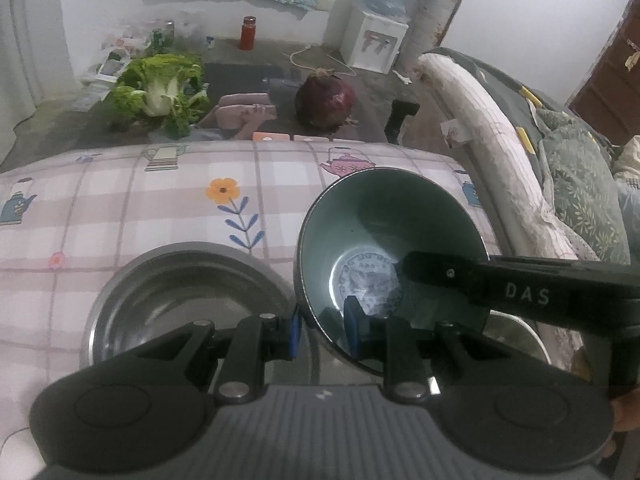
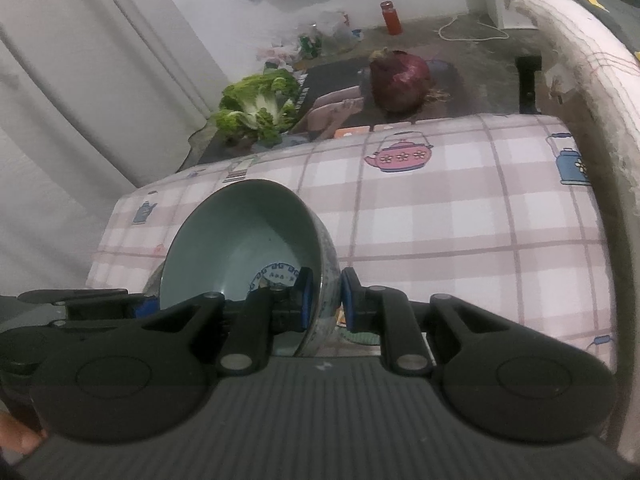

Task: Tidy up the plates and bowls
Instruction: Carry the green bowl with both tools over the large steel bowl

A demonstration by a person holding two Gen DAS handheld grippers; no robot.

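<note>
A pale green ceramic bowl [image 1: 384,240] with a blue pattern at its bottom is held tilted above the checked tablecloth. My left gripper [image 1: 320,330] is shut on its near left rim, one blue pad [image 1: 352,326] inside the bowl. My right gripper [image 2: 323,304] is shut on the opposite rim of the same bowl [image 2: 240,248]; its black finger [image 1: 500,284] reaches in from the right in the left wrist view. A steel bowl [image 1: 188,296] sits on the table just left of the ceramic bowl. The left gripper's fingers [image 2: 80,304] show at the left of the right wrist view.
The table wears a pink checked cloth [image 2: 460,216] with teapot prints. A white rounded object [image 1: 520,332] lies partly hidden under the ceramic bowl. On the floor beyond are a cabbage [image 1: 160,92], a red onion [image 1: 325,100] and a red bottle [image 1: 248,32]. A bed [image 1: 560,160] borders the right.
</note>
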